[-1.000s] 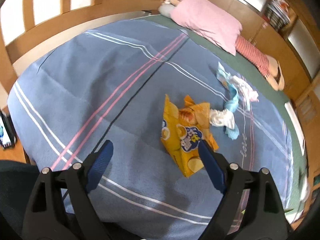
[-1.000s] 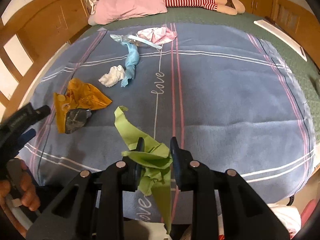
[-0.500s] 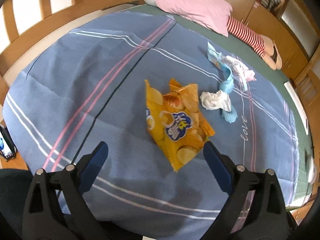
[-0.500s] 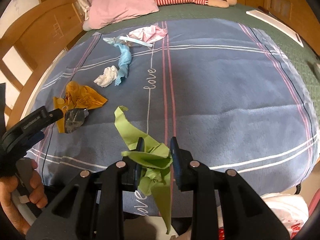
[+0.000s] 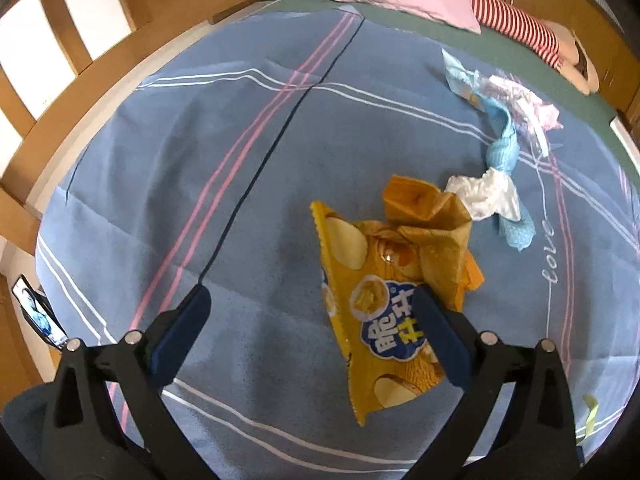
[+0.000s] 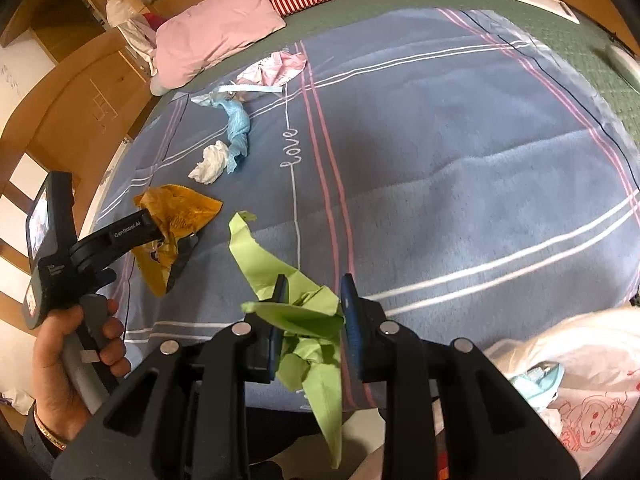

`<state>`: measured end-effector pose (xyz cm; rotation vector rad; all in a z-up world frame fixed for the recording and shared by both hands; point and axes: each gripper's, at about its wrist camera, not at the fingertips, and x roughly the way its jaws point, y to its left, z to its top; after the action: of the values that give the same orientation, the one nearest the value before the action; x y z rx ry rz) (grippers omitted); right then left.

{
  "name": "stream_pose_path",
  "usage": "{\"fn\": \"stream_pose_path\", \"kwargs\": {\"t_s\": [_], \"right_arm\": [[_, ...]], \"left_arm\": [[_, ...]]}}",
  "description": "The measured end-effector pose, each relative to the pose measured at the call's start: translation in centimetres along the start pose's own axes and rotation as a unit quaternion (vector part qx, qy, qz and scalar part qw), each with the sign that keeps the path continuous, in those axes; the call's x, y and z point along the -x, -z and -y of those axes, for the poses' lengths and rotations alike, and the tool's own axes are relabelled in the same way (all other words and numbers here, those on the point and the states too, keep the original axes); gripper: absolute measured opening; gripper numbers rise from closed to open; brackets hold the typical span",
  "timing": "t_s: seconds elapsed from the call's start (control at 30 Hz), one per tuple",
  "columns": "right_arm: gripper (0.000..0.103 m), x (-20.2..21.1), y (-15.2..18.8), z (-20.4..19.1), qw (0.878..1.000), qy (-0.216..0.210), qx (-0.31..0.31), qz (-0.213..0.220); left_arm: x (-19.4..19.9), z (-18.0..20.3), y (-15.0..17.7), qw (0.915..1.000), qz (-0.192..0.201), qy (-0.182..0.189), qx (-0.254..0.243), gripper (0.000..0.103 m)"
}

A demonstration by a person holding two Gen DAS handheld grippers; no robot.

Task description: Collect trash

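Observation:
A crumpled yellow chip bag point(image 5: 376, 292) lies on the blue blanket point(image 5: 200, 160). My left gripper point(image 5: 310, 298) hangs just over it with its jaws opening wide. The right finger point(image 5: 436, 332) overlaps the bag and the left finger stands clear on bare blanket. In the right wrist view the left gripper point(image 6: 172, 240) straddles the near end of the chip bag point(image 6: 180, 204), and a hand holds its grip. My right gripper point(image 6: 314, 284) is shut on a crumpled green paper point(image 6: 260, 256) above the bed's near edge.
A white tissue point(image 5: 486, 196), a twisted light blue wrapper point(image 5: 502, 144) and a pink-white wrapper point(image 5: 524, 104) lie farther up the bed. A pink pillow point(image 6: 216, 36) and a striped doll lie at the head. A white plastic bag point(image 6: 580, 364) sits low on the right.
The left gripper has moved in over the chip bag and its jaws have widened. The right gripper keeps the green paper and has rolled; the white plastic bag has come into view.

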<state>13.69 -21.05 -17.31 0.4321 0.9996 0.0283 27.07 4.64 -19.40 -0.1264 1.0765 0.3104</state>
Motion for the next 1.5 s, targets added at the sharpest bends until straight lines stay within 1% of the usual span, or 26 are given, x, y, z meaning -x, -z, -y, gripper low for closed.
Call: {"fn": "stream_pose_path", "kwargs": {"t_s": [0.07, 0.1, 0.17, 0.2, 0.23, 0.27, 0.33, 0.4, 0.47, 0.5, 0.6, 0.7, 0.73, 0.8, 0.83, 0.9, 0.93, 1.03, 1.1, 1.2, 1.23, 1.27, 1.3, 1.33, 1.4, 1.5], "right_arm": [[0.027, 0.2, 0.1, 0.2, 1.0, 0.0, -0.002, 0.001], [0.027, 0.3, 0.2, 0.3, 1.0, 0.0, -0.005, 0.002], [0.027, 0.4, 0.3, 0.6, 1.0, 0.001, -0.007, 0.003], [0.027, 0.5, 0.3, 0.7, 1.0, 0.002, -0.009, 0.004], [0.027, 0.6, 0.4, 0.8, 1.0, 0.002, -0.009, 0.005], [0.027, 0.6, 0.4, 0.9, 1.0, 0.004, -0.009, 0.006], [0.027, 0.7, 0.6, 0.9, 1.0, 0.006, -0.009, 0.009], [0.027, 0.8, 0.7, 0.9, 1.0, 0.006, -0.008, 0.011], [0.027, 0.8, 0.7, 0.9, 1.0, 0.006, -0.008, 0.012], [0.027, 0.8, 0.8, 0.9, 1.0, 0.004, -0.009, 0.012], [0.027, 1.2, 0.8, 1.0, 1.0, 0.003, -0.012, 0.018], [0.027, 2.1, 0.6, 0.9, 0.999, 0.005, -0.008, 0.035], [0.027, 2.5, 0.5, 0.8, 0.999, 0.004, -0.006, 0.042], [0.027, 3.6, 0.3, 0.6, 0.998, 0.003, 0.002, 0.055], [0.027, 4.2, 0.2, 0.6, 0.998, 0.003, 0.006, 0.06], [0.027, 5.8, 0.0, 0.9, 0.997, -0.003, 0.008, 0.072], [0.027, 6.9, 0.0, 1.1, 0.997, -0.005, 0.009, 0.081], [0.027, 10.6, 0.2, 2.0, 0.994, -0.005, 0.022, 0.109], [0.027, 13.0, 0.7, 2.8, 0.992, 0.001, 0.037, 0.12], [0.027, 16.4, 1.9, 4.7, 0.991, 0.024, 0.049, 0.122], [0.027, 17.5, 2.5, 5.6, 0.991, 0.032, 0.049, 0.122], [0.027, 18.5, 3.1, 6.4, 0.991, 0.038, 0.047, 0.121], [0.027, 19.6, 3.8, 7.4, 0.991, 0.047, 0.046, 0.119], [0.027, 20.6, 4.6, 8.2, 0.99, 0.059, 0.047, 0.117], [0.027, 22.1, 6.6, 10.1, 0.989, 0.084, 0.047, 0.111], [0.027, 22.8, 9.0, 12.0, 0.99, 0.093, 0.037, 0.097]], "left_arm": [[-0.2, -0.4, 0.1, 0.9998, -0.005, 0.015, 0.009, 0.081], [-0.5, -0.5, 0.2, 0.9998, -0.011, 0.016, 0.01, 0.067], [-1.3, -0.7, 0.6, 0.9987, -0.036, 0.034, 0.014, 0.063], [-1.5, -0.9, 0.7, 0.9979, -0.042, 0.045, 0.021, 0.058], [-1.4, -1.2, 0.8, 0.9971, -0.039, 0.058, 0.03, 0.05], [-1.2, -1.2, 0.9, 0.9968, -0.037, 0.066, 0.028, 0.044], [-0.8, -0.6, 1.0, 0.9966, -0.03, 0.076, 0.006, 0.021], [-0.3, 0.1, 1.1, 0.9974, -0.018, 0.067, -0.017, 0.019], [0.0, 0.0, 1.3, 0.9973, -0.012, 0.07, -0.017, 0.016], [0.1, -0.3, 1.3, 0.9968, -0.011, 0.078, -0.008, 0.012], [0.6, -2.0, 1.5, 0.991, -0.013, 0.126, 0.041, 0.012], [0.8, -4.2, 2.2, 0.9809, -0.019, 0.173, 0.088, 0.012], [1.1, -5.0, 2.5, 0.9743, -0.019, 0.197, 0.108, 0.012], [1.7, -5.7, 2.6, 0.9647, -0.009, 0.23, 0.128, 0.012], [2.6, -6.3, 2.8, 0.9555, 0.011, 0.26, 0.14, 0.012], [4.2, -6.5, 3.0, 0.951, 0.05, 0.274, 0.135, 0.012], [5.5, -6.5, 3.2, 0.9494, 0.076, 0.279, 0.123, 0.012], [8.8, -6.6, 5.1, 0.9474, 0.114, 0.286, 0.087, 0.012], [11.0, -6.2, 6.7, 0.9456, 0.117, 0.297, 0.061, 0.011], [14.7, -4.7, 9.1, 0.9408, 0.121, 0.316, 0.009, 0.012], [16.3, -3.5, 10.5, 0.9386, 0.121, 0.322, -0.03, 0.012], [17.1, -2.6, 11.3, 0.9361, 0.121, 0.326, -0.053, 0.012], [18.1, -1.7, 12.3, 0.9326, 0.122, 0.331, -0.078, 0.012], [19.0, -0.4, 13.5, 0.927, 0.118, 0.337, -0.115, 0.012], [20.0, 2.2, 16.1, 0.9109, 0.093, 0.357, -0.185, 0.012], [20.2, 4.9, 19.0, 0.891, 0.057, 0.378, -0.245, 0.012]]}}
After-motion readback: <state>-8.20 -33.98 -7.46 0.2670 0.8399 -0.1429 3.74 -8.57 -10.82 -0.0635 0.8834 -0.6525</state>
